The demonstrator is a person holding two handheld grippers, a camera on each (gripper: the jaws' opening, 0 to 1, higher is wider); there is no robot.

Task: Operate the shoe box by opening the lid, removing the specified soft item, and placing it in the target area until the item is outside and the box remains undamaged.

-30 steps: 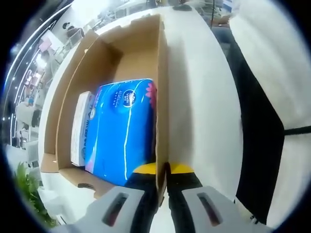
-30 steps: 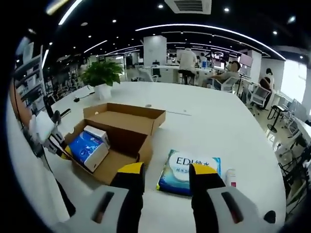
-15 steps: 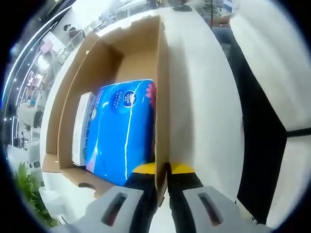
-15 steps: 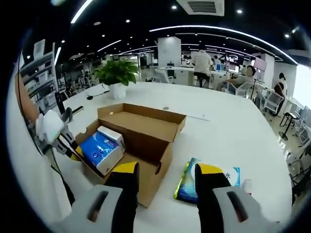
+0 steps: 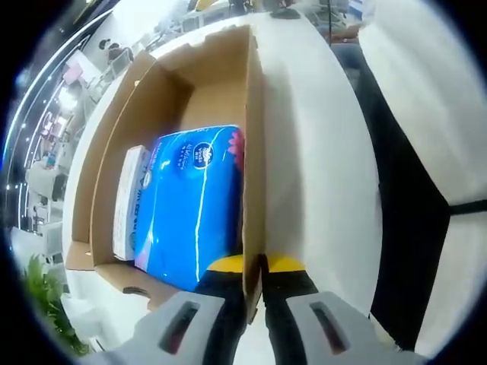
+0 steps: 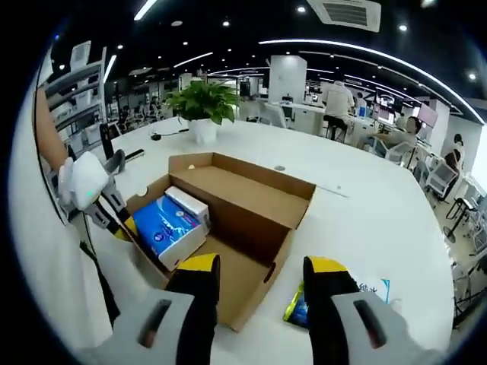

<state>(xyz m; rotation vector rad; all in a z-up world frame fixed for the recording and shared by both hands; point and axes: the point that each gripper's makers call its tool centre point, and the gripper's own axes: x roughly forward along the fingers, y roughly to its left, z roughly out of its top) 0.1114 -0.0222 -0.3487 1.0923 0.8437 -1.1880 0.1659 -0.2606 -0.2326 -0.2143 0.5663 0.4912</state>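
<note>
One open box sits on the white surface and holds two packs — a blue pack and a white pack side by side. The left tool pinches the box's near wall, one jaw inside, one outside. The right tool hovers over the box's edge, its jaws spread and holding nothing. A third pack — the blue-green pouch — lies on the surface just beside the box. One plant stands near the far edge.

Potted plant sits near the far edge of the white table, people at desks way behind.
</note>
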